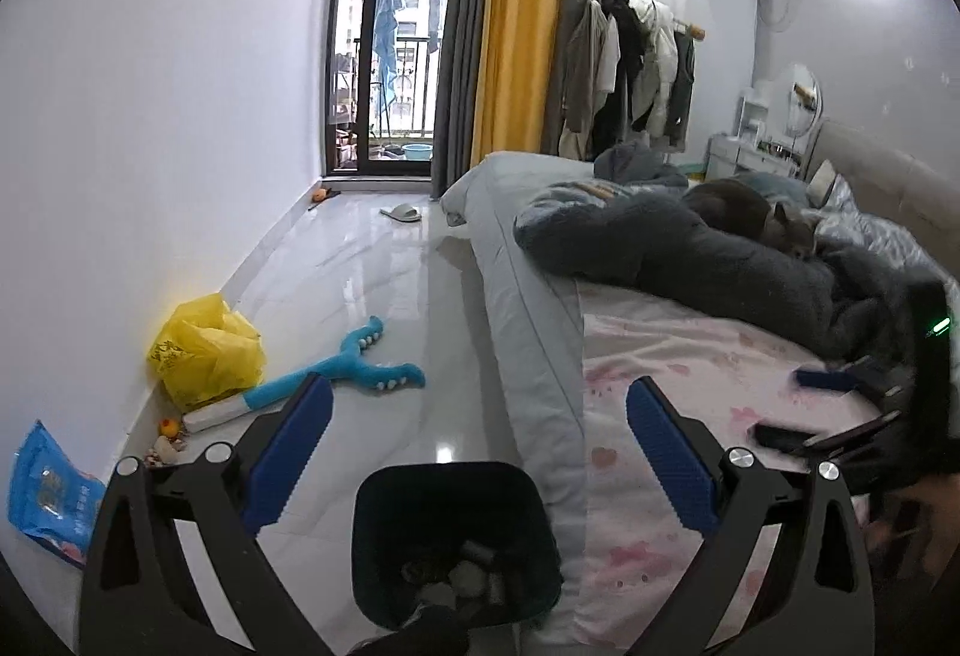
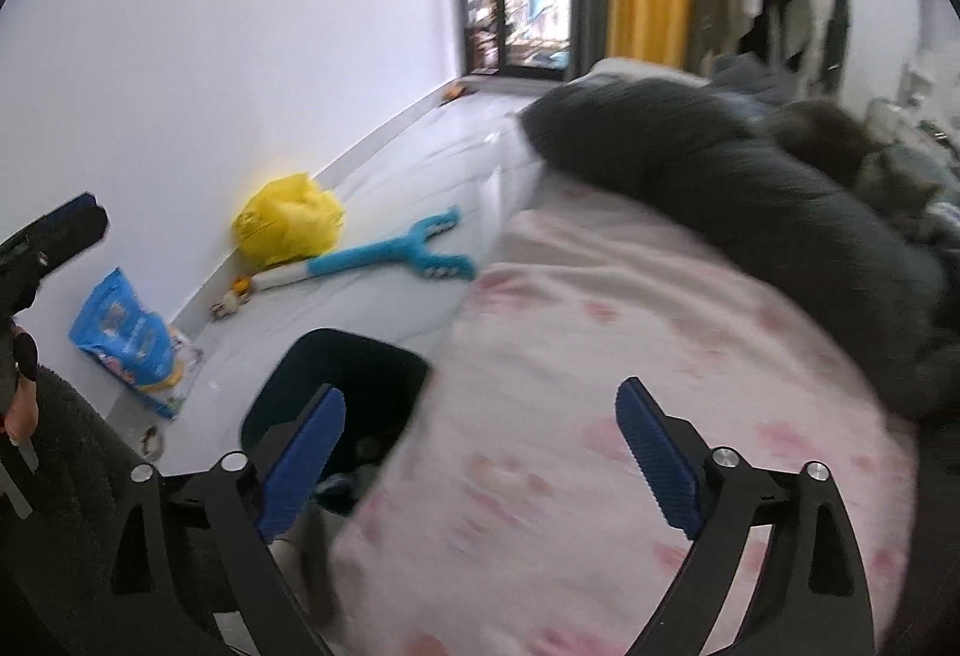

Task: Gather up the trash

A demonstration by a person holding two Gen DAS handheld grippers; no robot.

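Note:
A black trash bin (image 1: 454, 542) stands on the floor beside the bed and holds several crumpled scraps. It also shows in the right wrist view (image 2: 342, 392). My left gripper (image 1: 479, 404) is open and empty, right above the bin. My right gripper (image 2: 480, 416) is open and empty over the pink bed sheet (image 2: 600, 356); it shows at the right edge of the left wrist view (image 1: 840, 404). A yellow plastic bag (image 1: 204, 350) and a blue packet (image 1: 51, 494) lie by the wall; both also show in the right wrist view, the bag (image 2: 288, 224) and the packet (image 2: 123, 338).
A blue toy (image 1: 354, 365) lies on the white tile floor. Small bits (image 1: 165, 443) sit by the baseboard. The bed (image 1: 690, 416) carries a dark blanket (image 1: 720, 260) and a cat (image 1: 750, 212). A slipper (image 1: 402, 213) lies near the balcony door.

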